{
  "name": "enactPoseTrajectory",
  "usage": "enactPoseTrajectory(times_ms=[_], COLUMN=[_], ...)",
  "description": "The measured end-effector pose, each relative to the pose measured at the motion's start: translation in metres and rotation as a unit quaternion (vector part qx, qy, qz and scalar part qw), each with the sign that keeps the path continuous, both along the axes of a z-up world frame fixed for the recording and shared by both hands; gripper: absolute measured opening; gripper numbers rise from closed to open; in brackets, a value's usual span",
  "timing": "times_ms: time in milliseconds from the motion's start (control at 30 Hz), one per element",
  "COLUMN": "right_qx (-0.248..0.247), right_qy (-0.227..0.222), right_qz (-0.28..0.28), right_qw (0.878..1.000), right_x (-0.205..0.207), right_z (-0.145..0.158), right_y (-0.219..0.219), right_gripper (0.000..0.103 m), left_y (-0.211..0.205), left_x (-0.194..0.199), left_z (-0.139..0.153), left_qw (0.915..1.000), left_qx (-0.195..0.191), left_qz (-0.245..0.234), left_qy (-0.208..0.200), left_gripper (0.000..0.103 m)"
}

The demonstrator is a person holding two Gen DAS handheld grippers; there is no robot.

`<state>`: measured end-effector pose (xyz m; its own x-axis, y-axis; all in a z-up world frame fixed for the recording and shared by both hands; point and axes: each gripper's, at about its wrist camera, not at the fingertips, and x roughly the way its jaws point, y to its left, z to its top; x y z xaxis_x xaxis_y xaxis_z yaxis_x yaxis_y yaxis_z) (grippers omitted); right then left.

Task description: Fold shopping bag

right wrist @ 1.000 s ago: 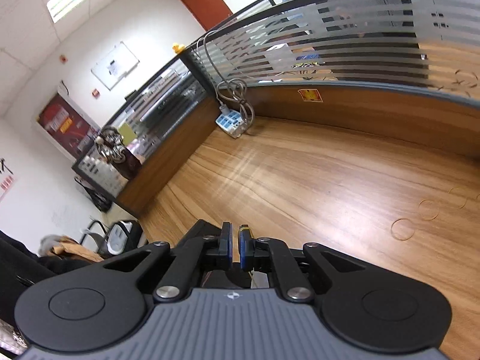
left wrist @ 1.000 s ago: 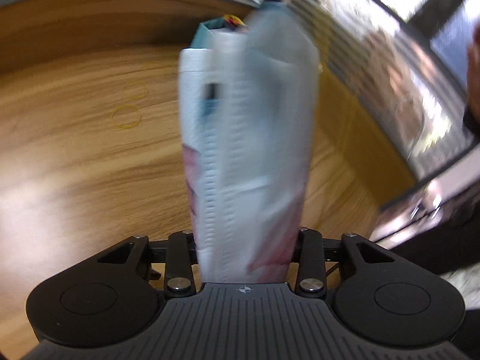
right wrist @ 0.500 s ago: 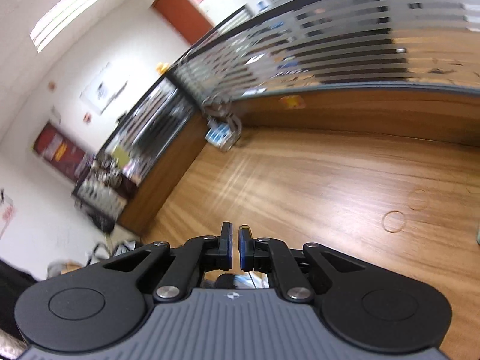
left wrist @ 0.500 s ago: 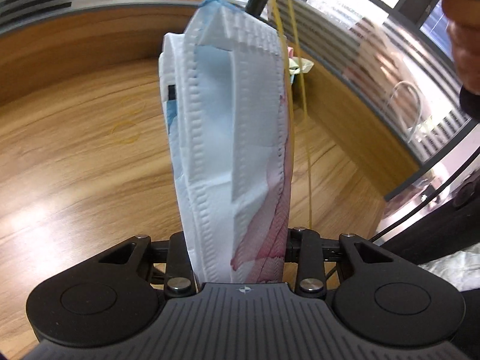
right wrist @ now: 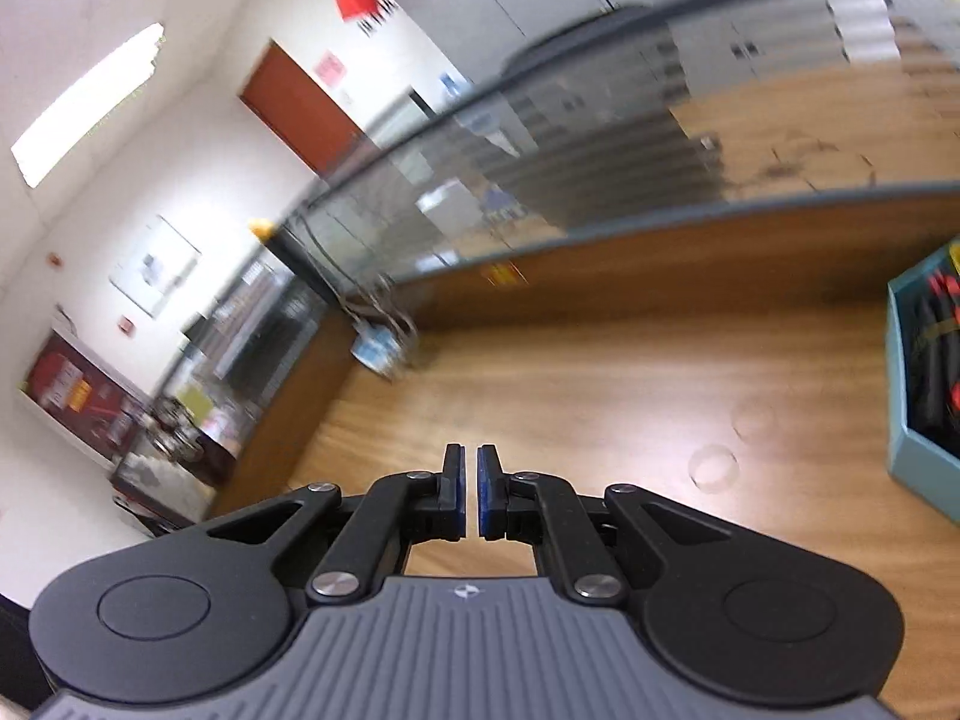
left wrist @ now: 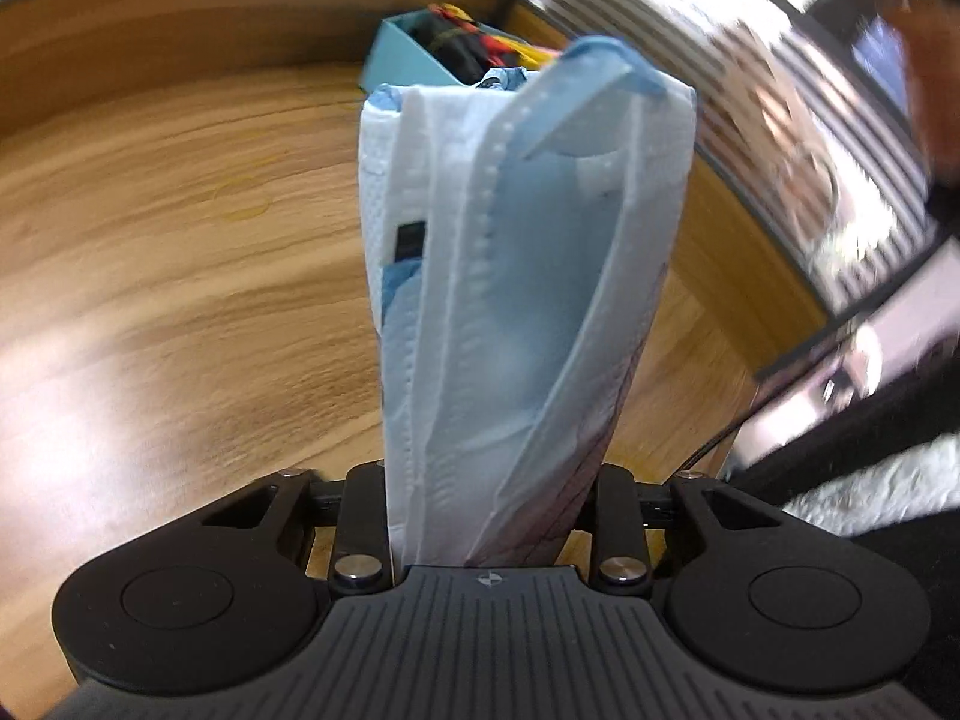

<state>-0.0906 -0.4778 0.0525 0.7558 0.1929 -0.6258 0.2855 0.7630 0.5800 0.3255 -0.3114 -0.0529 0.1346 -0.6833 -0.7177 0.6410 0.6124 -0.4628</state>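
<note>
The shopping bag point(left wrist: 516, 276) is folded into a tall narrow bundle, white and pale blue with a reddish print near its base. It stands up between the jaws of my left gripper point(left wrist: 492, 516), which are closing on it and press its lower end; the fingertips are hidden behind it. The bundle hangs above the wooden table point(left wrist: 150, 300). My right gripper point(right wrist: 471, 492) is shut with nothing between its blue pads point(right wrist: 489, 492), and it hovers over the table away from the bag.
A teal box point(left wrist: 408, 57) of black, red and yellow items sits behind the bag, and the teal box point(right wrist: 924, 372) shows at the right edge of the right wrist view. Rubber bands point(right wrist: 713, 468) lie on the wood. A glass partition point(right wrist: 600, 168) borders the table.
The left view has shifted so the teal box now shows behind the bag, and the yellow strands beside the bundle are gone. The right view has swung, bringing the teal box into its right edge.
</note>
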Motion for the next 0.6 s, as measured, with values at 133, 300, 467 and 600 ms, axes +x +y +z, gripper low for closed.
enactPoseTrajectory(times_ms=[133, 300, 467, 600], right_qx=[-0.001, -0.003, 0.001, 0.004], right_qy=[0.03, 0.057, 0.071, 0.067], right_qz=[0.015, 0.041, 0.096, 0.124], right_qw=[0.999, 0.998, 0.993, 0.99], right_x=[-0.005, -0.008, -0.007, -0.004], right_z=[-0.026, -0.053, -0.069, -0.072], right_y=[0.013, 0.032, 0.057, 0.069], right_gripper=[0.011, 0.019, 0.031, 0.033], left_y=[0.029, 0.058, 0.086, 0.091], left_x=[0.011, 0.02, 0.026, 0.027], left_z=[-0.008, -0.015, -0.022, -0.021], left_qw=[0.9947, 0.9754, 0.9496, 0.9429], left_qx=[-0.055, -0.129, -0.186, -0.201], left_qz=[0.077, 0.15, 0.213, 0.223], left_qy=[0.041, 0.096, 0.136, 0.145], left_gripper=[0.033, 0.034, 0.034, 0.034])
